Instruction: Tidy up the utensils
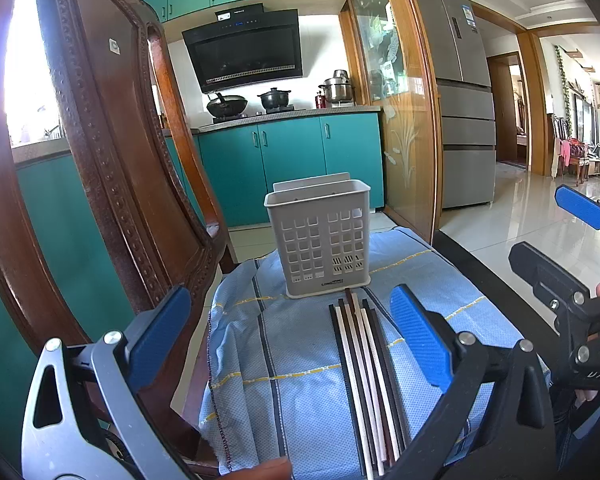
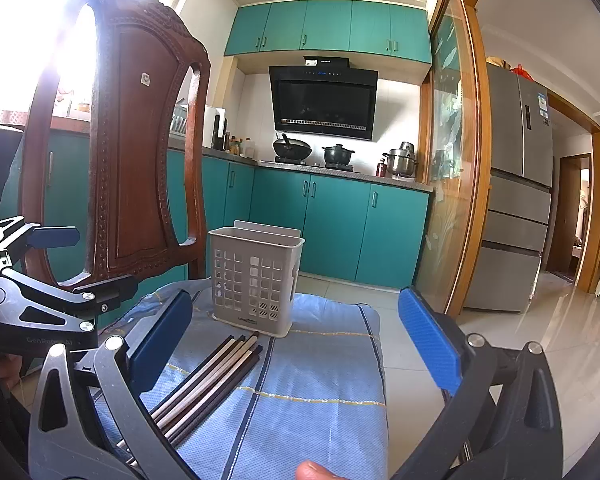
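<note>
Between the wide-spread fingers (image 1: pixel 420 340) of the left gripper (image 1: pixel 288 340) lay a bundle of chopsticks (image 1: pixel 364 368), dark and pale ones side by side; the fingers held nothing. The sticks pointed straight at a pale perforated utensil holder (image 1: pixel 320 236), their far tips just short of its base, probably so each could be lifted and dropped in with little turning. The right gripper (image 2: pixel 296 344) hovered equally wide open and empty, with the chopsticks (image 2: pixel 212 380) toward its left finger (image 2: pixel 160 344) and the holder (image 2: pixel 256 280) ahead. Both things rested on a blue checked cloth (image 1: pixel 300 360) spread over a seat, which served as a soft worktop. A carved wooden chair back (image 1: pixel 112 140) rose to the left, teal kitchen cabinets (image 2: pixel 332 224) beyond.
</note>
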The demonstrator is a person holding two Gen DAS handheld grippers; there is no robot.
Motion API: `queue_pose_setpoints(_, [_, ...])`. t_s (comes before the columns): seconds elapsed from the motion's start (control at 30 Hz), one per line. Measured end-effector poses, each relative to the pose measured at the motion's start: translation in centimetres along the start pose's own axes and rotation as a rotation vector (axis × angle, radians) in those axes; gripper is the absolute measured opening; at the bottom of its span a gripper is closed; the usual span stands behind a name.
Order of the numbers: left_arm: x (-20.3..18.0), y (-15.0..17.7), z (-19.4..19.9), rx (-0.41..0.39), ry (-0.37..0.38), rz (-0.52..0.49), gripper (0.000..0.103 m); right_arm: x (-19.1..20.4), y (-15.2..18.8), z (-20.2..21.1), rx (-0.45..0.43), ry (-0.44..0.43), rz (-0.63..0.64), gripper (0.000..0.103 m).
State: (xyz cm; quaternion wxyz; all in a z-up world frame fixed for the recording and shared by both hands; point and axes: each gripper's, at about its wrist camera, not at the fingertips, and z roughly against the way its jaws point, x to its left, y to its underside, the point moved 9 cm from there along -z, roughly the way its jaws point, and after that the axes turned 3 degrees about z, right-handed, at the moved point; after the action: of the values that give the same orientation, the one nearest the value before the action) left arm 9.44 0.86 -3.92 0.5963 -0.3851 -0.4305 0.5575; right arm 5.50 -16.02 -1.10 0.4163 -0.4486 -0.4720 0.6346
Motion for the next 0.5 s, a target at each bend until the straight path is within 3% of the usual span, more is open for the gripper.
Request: queue_pose_setpoints(0.5, [-0.1,0.13,0.07,0.003,-0.003,-0.004,0.099,-0.05,-0.08,0.08,-0.003,0.002,0.001,0.101])
